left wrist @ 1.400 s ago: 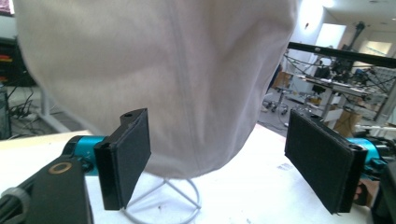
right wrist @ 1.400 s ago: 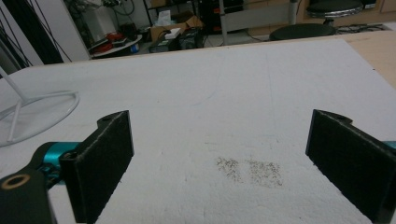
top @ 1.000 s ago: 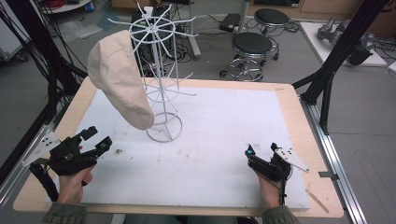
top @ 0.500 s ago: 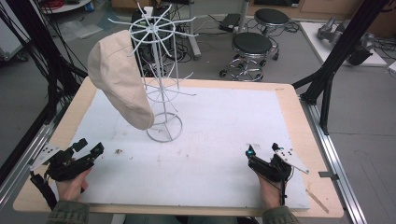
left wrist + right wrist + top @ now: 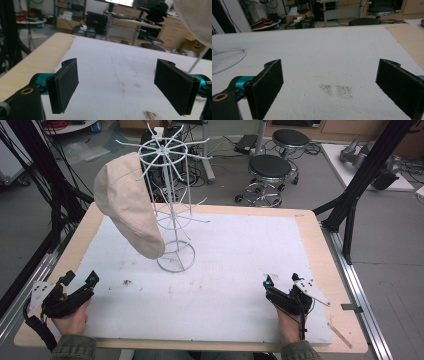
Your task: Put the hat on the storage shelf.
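Note:
A beige flat cap (image 5: 127, 202) hangs on a white wire rack (image 5: 172, 215) at the back left of the table, and its edge fills the upper right corner (image 5: 197, 17) of the left gripper view. My left gripper (image 5: 81, 277) rests near the front left corner, open, with nothing between its pads (image 5: 118, 85). My right gripper (image 5: 281, 280) lies near the front right, also open and empty (image 5: 332, 85). The rack's round base ring (image 5: 227, 58) sits off to the left in the right gripper view. Both grippers are well apart from the rack.
A white mat (image 5: 240, 255) covers most of the wooden table (image 5: 320, 245), with dark smudges (image 5: 335, 90) on it. Two black stools (image 5: 270, 170) stand on the floor behind. Black frame posts (image 5: 367, 175) rise at the right and left sides.
My left gripper has drawn back and to the left, toward the front left corner. The right gripper has barely moved. The cap and rack are still.

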A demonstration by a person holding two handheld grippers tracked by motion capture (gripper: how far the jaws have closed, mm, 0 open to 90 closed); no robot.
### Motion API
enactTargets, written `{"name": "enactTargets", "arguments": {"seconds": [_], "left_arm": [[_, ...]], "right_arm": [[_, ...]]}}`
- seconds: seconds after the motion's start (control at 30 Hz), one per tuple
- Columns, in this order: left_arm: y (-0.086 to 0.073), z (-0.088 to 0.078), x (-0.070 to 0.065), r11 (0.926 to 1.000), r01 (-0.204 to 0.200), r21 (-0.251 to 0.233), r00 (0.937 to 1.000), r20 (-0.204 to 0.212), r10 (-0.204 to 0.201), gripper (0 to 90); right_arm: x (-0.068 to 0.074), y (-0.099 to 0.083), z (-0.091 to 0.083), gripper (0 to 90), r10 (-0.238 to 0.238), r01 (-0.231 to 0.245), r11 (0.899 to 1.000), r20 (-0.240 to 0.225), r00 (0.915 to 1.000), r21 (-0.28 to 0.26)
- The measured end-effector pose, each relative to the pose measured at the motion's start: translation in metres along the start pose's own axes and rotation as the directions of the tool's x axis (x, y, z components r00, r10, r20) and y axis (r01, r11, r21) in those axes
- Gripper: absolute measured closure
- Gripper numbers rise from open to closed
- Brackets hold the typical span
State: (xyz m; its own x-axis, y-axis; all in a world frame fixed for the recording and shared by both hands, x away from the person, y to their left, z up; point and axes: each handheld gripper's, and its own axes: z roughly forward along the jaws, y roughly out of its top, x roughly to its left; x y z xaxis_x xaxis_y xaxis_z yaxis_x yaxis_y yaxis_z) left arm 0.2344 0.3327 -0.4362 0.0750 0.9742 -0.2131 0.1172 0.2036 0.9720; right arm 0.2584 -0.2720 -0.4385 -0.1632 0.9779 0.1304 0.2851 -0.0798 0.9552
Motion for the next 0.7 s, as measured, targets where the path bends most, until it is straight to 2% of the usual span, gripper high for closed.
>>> {"name": "enactTargets", "arguments": {"seconds": [0.13,0.7], "left_arm": [[-0.0003,-0.0021,0.0030,0.9999,0.007,-0.008,0.9999,-0.014,-0.007,19.9],[-0.0015,-0.0016,-0.0024,0.9999,0.008,-0.010,0.9996,0.028,-0.007,21.6]], "right_arm": [[-0.0002,-0.0003,0.0011,6.6,-0.004,0.004,1.000,-0.001,1.0000,0.006],[-0.0012,-0.0014,0.0017,6.6,0.005,-0.004,1.000,-0.013,0.9999,0.026]]}}
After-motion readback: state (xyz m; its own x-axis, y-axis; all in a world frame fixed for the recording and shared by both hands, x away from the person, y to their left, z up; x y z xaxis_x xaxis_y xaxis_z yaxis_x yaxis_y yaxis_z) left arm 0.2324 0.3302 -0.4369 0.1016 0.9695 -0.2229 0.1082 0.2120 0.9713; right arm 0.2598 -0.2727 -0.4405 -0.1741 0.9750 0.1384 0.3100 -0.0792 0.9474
